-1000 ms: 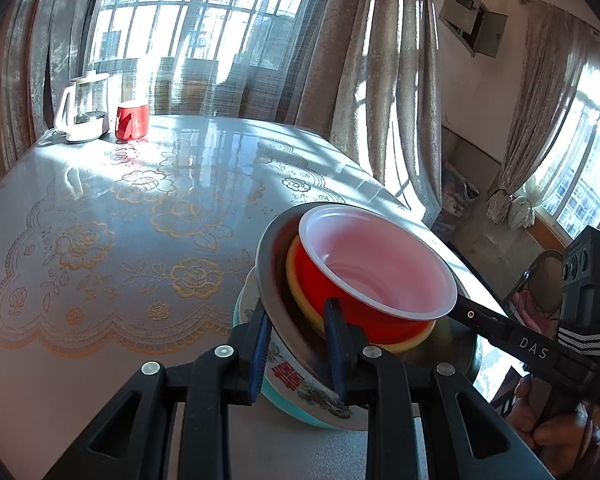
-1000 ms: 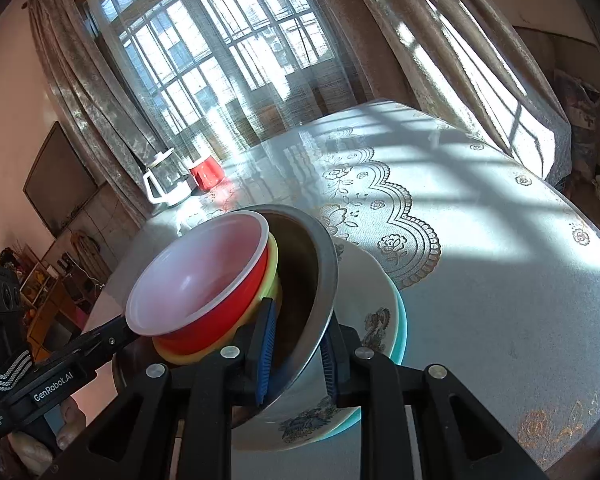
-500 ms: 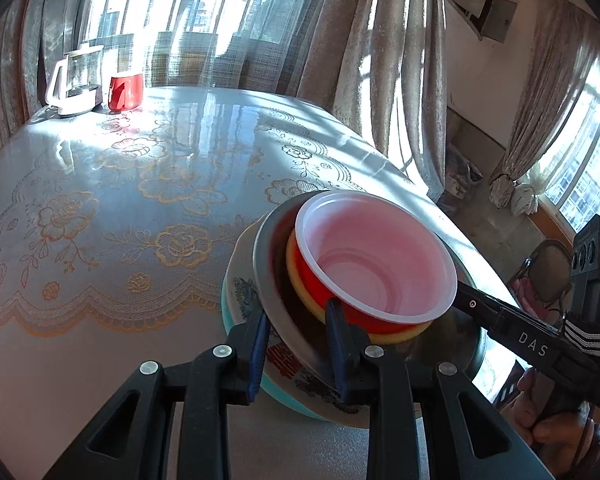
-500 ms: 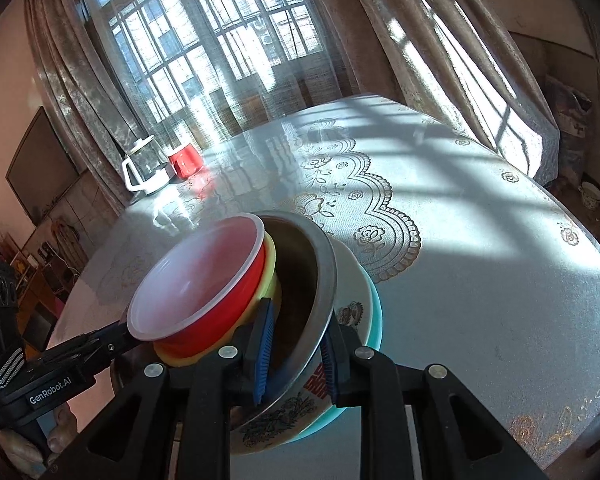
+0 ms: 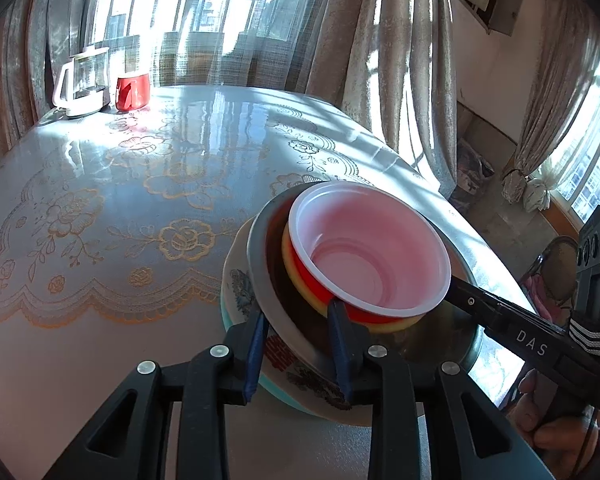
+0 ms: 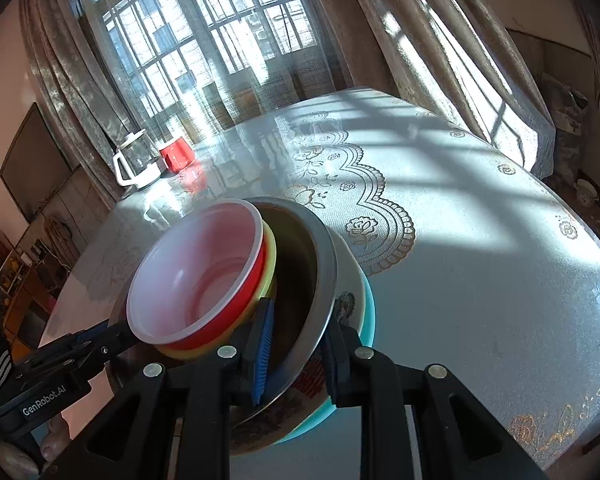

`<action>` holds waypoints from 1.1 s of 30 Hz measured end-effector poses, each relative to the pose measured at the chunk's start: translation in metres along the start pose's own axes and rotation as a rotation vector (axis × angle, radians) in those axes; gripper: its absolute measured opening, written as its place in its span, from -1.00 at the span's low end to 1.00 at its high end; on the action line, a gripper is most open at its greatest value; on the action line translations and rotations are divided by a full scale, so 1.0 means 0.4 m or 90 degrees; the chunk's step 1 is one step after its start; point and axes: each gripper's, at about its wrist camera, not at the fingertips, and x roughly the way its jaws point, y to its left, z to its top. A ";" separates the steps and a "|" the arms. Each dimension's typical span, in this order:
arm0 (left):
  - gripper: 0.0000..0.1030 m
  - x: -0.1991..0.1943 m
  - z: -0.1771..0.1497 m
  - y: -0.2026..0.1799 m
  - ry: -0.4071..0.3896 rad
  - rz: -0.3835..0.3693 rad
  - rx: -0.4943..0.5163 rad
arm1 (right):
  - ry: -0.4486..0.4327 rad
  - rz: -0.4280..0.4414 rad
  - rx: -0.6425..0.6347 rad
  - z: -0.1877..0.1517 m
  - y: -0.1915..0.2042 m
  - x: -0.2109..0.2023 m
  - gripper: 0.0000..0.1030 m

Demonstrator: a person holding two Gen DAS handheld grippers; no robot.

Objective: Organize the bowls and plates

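A round table (image 5: 100, 320) under a glossy cloth with gold rose patterns fills most of both views, with curtained windows behind its far edge. At the near edge of the table stands one nested stack. Its base is a teal plate (image 6: 370, 312), of which only the rim shows. On that sits a patterned ceramic bowl (image 5: 240, 284) with red and dark markings on its outside. Inside it rests a steel bowl (image 5: 260, 264), and within the steel bowl a yellow bowl (image 6: 271, 256) holds a red bowl (image 5: 364, 256) with a white rim and pale pink inside.

The left gripper (image 5: 298, 344) straddles the near-left edge of the stack: its left pad lies outside the patterned ceramic bowl, its right pad inside the steel bowl against the yellow one. Its jaws are opening, with both rims between them, and the left pad looks just clear of the ceramic.

The right gripper (image 6: 296, 350) sits on the opposite side of the stack, narrowly parted and clamped over the steel bowl's rim, one pad inside the steel, the other outside against the patterned ceramic bowl.

At the far left of the table stand a white-based glass kettle (image 5: 82, 84) and, just beside it, a red mug (image 5: 132, 92), well apart from the stack.
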 end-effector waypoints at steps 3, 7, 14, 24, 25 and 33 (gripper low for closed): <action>-0.41 -0.004 -0.001 -0.004 0.000 0.007 0.004 | 0.002 0.000 0.000 -0.001 0.001 0.002 -0.57; -0.40 -0.005 -0.003 -0.007 0.001 0.010 0.003 | 0.005 0.004 0.005 -0.002 0.001 0.001 -0.57; -0.35 -0.010 -0.004 -0.008 0.002 0.016 0.000 | 0.010 0.015 0.015 -0.001 -0.005 -0.003 -0.55; -0.34 -0.019 -0.007 -0.009 0.000 0.019 -0.001 | -0.008 0.024 0.026 -0.008 -0.014 -0.037 -0.47; -0.33 -0.020 -0.008 -0.008 -0.001 0.019 -0.002 | -0.008 0.023 0.025 -0.009 -0.013 -0.038 -0.47; -0.33 -0.026 -0.012 -0.014 -0.004 0.024 -0.001 | -0.012 0.017 0.016 -0.015 -0.004 -0.036 -0.57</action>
